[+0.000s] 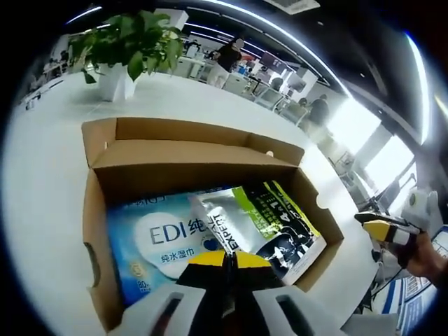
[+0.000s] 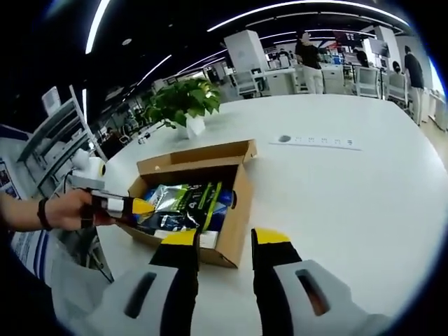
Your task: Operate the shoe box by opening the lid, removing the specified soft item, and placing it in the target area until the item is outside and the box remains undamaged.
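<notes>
Left gripper (image 1: 227,260): your jaws are together, tips low over the box's near end, clamped on nothing I can make out.
Right gripper (image 2: 225,241): your jaws stand apart, empty, just short of the box's near corner.
Shoe box (image 1: 98,210): open on the white table (image 1: 42,182), lid folded back at the far end; walls look sound.
Soft item: silver-and-green pouch (image 1: 262,220) lies inside, atop the blue wipes pack (image 1: 157,241).
Beyond box: potted plant (image 1: 129,49).
Progress: lid done; extraction and placing left.
</notes>
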`<state>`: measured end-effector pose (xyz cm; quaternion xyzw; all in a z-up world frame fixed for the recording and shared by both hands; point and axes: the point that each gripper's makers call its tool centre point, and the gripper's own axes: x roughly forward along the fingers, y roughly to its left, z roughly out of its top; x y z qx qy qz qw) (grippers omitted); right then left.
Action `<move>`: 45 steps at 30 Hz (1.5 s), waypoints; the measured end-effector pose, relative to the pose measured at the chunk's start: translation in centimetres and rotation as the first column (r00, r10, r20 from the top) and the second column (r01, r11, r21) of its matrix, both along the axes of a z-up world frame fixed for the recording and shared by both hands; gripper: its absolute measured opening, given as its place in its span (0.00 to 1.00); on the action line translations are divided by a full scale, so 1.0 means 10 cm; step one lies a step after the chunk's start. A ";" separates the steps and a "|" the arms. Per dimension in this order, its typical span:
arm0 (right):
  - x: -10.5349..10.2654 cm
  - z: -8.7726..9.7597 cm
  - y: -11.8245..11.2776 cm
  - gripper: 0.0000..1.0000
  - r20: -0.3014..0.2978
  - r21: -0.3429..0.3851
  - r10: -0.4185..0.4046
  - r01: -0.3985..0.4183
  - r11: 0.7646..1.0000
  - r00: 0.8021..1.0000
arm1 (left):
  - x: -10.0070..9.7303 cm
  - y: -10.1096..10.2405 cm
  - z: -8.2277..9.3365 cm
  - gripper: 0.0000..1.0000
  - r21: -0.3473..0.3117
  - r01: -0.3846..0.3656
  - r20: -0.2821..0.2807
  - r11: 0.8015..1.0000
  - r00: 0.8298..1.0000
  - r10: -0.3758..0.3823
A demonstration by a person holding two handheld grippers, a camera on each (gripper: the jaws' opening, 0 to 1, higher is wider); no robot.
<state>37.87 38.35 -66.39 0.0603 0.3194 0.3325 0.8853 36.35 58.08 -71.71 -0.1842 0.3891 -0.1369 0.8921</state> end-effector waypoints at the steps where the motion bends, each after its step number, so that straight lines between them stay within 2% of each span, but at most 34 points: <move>1: 0.01 0.00 0.02 0.27 0.000 -0.002 0.004 -0.004 1.000 1.000 | 0.00 0.00 0.00 0.02 -0.001 -0.001 0.000 1.000 1.000 0.001; 11: 0.04 -0.01 0.19 0.27 -0.004 -0.005 0.045 -0.045 0.999 0.999 | 0.02 0.06 0.02 0.02 -0.009 -0.010 0.006 1.000 1.000 0.010; 19: 0.05 -0.05 0.34 0.26 -0.017 0.000 0.070 -0.070 0.998 0.997 | 0.00 0.13 0.00 0.02 0.014 -0.001 0.004 1.000 1.000 0.001; 34: 0.09 -0.21 0.72 0.25 -0.065 0.006 0.137 -0.136 0.991 0.989 | -0.03 0.17 -0.06 0.02 0.017 0.007 -0.008 1.000 1.000 -0.007; 45: 0.14 -0.27 0.78 0.24 -0.089 0.004 0.151 -0.152 0.988 0.984 | -0.04 0.18 -0.06 0.01 0.002 -0.009 -0.010 1.000 1.000 0.009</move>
